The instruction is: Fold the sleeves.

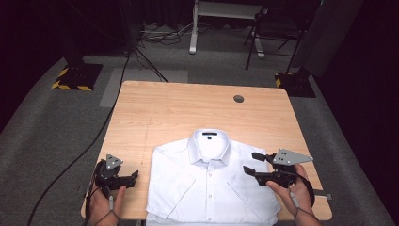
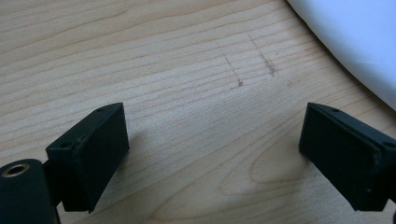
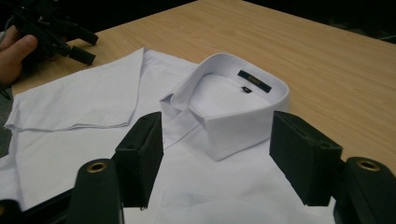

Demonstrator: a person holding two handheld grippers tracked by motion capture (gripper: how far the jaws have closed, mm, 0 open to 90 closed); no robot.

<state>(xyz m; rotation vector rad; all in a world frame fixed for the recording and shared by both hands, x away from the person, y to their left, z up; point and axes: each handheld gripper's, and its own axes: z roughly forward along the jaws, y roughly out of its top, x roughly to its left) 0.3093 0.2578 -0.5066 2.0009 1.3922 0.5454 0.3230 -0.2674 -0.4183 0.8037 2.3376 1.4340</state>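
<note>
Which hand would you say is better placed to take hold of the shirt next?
Probably the right: the right gripper hangs open over the shirt, aimed at its collar. The left gripper sits open on bare table.

L gripper (image 1: pixel 132 178) in the person's L hand (image 1: pixel 104 203), low at near-left, jaws wide apart, pointing right, nothing between. R gripper (image 1: pixel 249 163) in R hand (image 1: pixel 294 190) at near-right, pointing left, jaws parted, nothing gripped. Forearms enter from bottom edge.
</note>
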